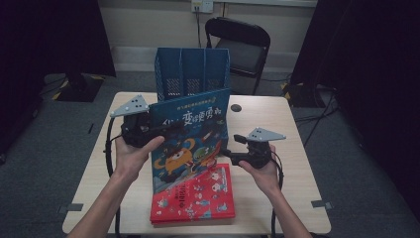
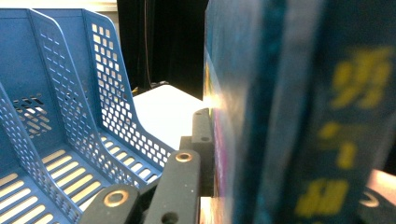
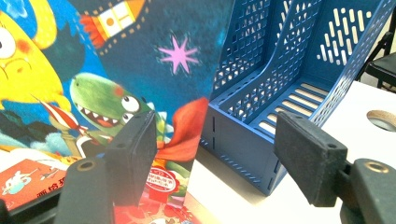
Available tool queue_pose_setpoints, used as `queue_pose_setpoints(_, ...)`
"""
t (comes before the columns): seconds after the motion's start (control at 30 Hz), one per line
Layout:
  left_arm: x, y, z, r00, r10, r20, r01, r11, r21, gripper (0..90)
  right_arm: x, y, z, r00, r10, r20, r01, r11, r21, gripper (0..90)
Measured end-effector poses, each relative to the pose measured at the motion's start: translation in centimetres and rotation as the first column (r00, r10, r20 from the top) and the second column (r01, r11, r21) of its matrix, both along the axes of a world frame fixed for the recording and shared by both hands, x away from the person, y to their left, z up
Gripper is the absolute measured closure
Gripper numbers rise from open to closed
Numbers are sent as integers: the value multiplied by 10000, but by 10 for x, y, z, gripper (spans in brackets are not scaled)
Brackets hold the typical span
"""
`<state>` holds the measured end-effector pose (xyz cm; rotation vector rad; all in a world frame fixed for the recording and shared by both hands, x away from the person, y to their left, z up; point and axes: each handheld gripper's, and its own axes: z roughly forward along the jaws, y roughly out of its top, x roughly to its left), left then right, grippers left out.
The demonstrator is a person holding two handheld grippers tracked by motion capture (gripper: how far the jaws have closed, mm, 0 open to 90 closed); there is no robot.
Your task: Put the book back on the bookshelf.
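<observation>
High view: the left gripper (image 1: 163,130) is clamping the blue picture book (image 1: 190,139) upright before the blue file rack (image 1: 192,74); the right gripper (image 1: 229,152) is waiting agape beside it; slotting remains; the red book (image 1: 195,196) is lying flat.

Upright blue book (image 1: 190,141) blocks table centre, standing on the red book (image 1: 195,196) at 6 o'clock and right in front of the blue file rack (image 1: 192,72) at 12, so the rack mouths are mostly screened from the front. Left gripper (image 1: 148,130) clamps the book's 9 o'clock edge; bare table (image 1: 99,168) beyond it at 9 is free. Right gripper (image 1: 233,148), jaws apart, sits just beside the book's 3 o'clock edge, with open tabletop from 1 to 4 o'clock apart from a small grommet hole (image 1: 236,107).
</observation>
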<state>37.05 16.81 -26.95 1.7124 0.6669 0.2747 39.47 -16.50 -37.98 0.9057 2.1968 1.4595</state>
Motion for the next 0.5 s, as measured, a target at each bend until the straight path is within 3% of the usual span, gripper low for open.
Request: queue_pose_setpoints(0.5, 4, 8, 21, 9995, 255, 189, -259, 9995, 193, 835, 1, 0, 0, 10000, 24, -58, -24, 10000, 19, 298)
